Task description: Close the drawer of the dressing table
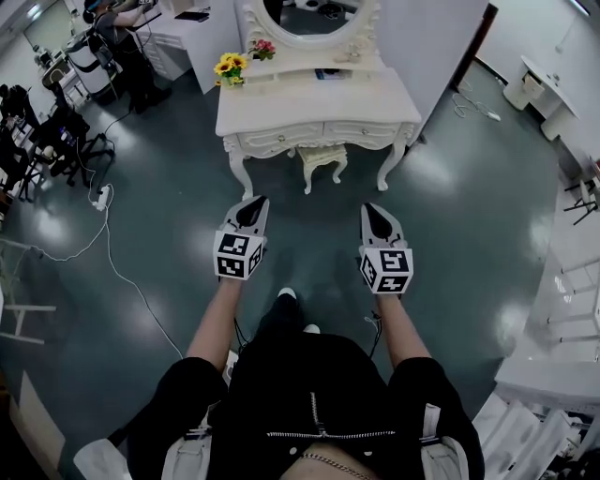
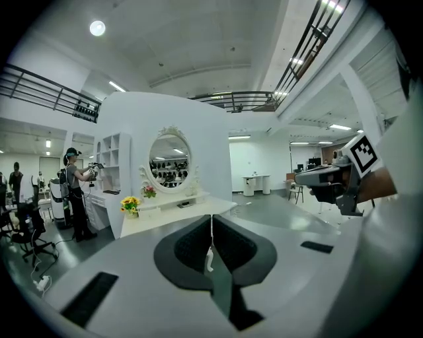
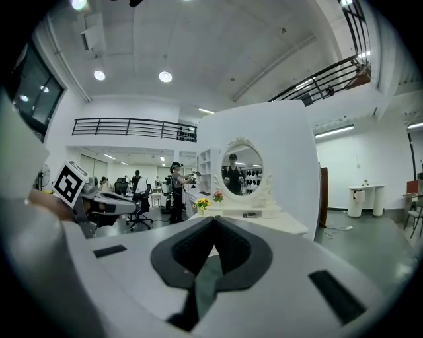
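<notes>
The white dressing table (image 1: 281,103) stands at the top centre of the head view, with an oval mirror (image 1: 314,21) at its back. Its carved drawer fronts (image 1: 323,134) run along the front edge and look level with each other. Both grippers hover over the floor a good step short of the table and point at it. My left gripper (image 1: 251,202) is shut with nothing in it, its jaws meeting in the left gripper view (image 2: 211,219). My right gripper (image 1: 375,209) is also shut and empty (image 3: 213,222). The table also shows ahead of each gripper (image 2: 172,214) (image 3: 264,218).
A small white stool (image 1: 322,159) sits under the table. Yellow flowers (image 1: 230,67) stand on its left end. A power strip and cable (image 1: 101,197) lie on the floor at left, near office chairs and people (image 1: 117,37). White furniture (image 1: 553,366) lines the right side.
</notes>
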Demonstrator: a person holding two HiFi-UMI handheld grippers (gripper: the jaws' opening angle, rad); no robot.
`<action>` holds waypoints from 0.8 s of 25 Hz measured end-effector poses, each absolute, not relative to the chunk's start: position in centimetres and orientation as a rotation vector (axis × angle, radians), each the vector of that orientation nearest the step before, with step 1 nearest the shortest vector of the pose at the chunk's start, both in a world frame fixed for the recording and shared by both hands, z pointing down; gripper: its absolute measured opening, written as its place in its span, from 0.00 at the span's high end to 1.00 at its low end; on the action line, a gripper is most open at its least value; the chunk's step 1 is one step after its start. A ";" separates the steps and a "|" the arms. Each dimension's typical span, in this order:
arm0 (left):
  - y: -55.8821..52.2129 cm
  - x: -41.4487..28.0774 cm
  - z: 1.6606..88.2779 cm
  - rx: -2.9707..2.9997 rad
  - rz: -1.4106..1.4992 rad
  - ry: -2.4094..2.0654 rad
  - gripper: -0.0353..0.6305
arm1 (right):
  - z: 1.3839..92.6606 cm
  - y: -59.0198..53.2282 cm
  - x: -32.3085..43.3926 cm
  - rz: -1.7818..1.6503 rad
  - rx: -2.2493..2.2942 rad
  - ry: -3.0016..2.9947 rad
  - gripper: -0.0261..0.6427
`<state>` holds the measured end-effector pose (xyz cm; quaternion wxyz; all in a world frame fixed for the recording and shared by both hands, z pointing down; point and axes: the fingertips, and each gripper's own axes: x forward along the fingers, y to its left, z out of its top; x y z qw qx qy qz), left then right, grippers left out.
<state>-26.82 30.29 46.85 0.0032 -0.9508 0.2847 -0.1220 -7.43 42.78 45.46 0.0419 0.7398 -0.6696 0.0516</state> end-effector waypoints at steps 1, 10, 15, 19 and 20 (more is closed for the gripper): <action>29.9 -26.4 47.0 -2.982 -0.383 0.890 0.91 | 45.6 42.5 -7.0 0.160 2.266 -2.047 0.95; 23.0 -20.7 47.6 -2.987 -0.362 0.825 0.91 | 46.4 35.6 -2.6 0.158 2.282 -2.014 0.95; 16.0 -17.4 47.8 -2.990 -0.370 0.795 0.91 | 46.3 28.7 -0.2 0.171 2.286 -2.005 0.95; 10.4 -15.0 47.1 -2.991 -0.370 0.759 0.91 | 45.4 23.4 1.6 0.162 2.294 -1.992 0.95; 9.1 -14.5 46.8 -2.991 -0.367 0.750 0.91 | 45.2 22.2 2.0 0.159 2.299 -1.987 0.95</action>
